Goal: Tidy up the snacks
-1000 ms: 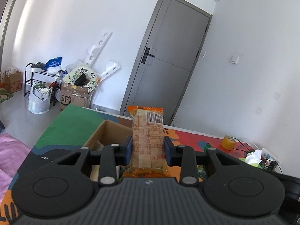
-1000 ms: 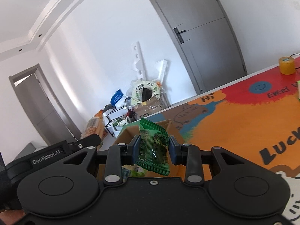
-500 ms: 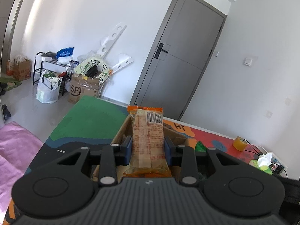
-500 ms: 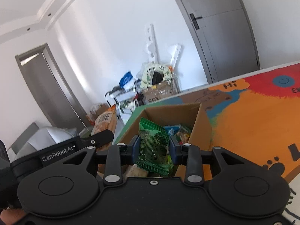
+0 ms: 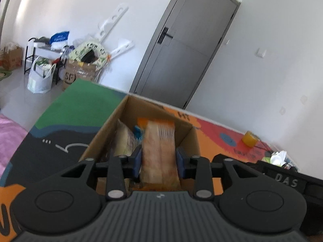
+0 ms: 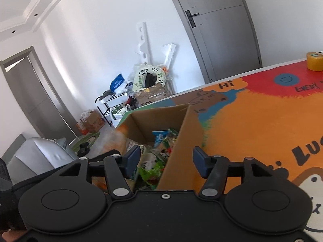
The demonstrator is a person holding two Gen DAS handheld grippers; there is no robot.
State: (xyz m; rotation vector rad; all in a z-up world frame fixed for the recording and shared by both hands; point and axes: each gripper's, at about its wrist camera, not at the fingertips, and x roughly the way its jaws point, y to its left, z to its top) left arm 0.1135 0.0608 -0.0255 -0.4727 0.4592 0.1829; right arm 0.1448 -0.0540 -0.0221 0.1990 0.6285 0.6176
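Our left gripper [image 5: 158, 161] has the orange-ended snack packet [image 5: 158, 151] upright between its blue pads; its jaws are opening, yet the pads seem to touch the wrapper on both sides. The packet hangs blurred over the open cardboard box [image 5: 113, 121], which stands near the worktop's [image 5: 80, 98] far edge, toward the green corner. Inside the box a pale packet [image 5: 123, 141] leans against the left wall.

Our right gripper [image 6: 166, 161] has let go: its jaws are opening and nothing sits between them. It hangs across the box's [image 6: 187, 133] right wall, one pad over the inside, the other outside. Below it, green snack packets [image 6: 151, 171] lie loose in the box with a blue one [image 6: 159, 137]. A yellow tape roll [image 6: 314, 61] stands by the far edge.
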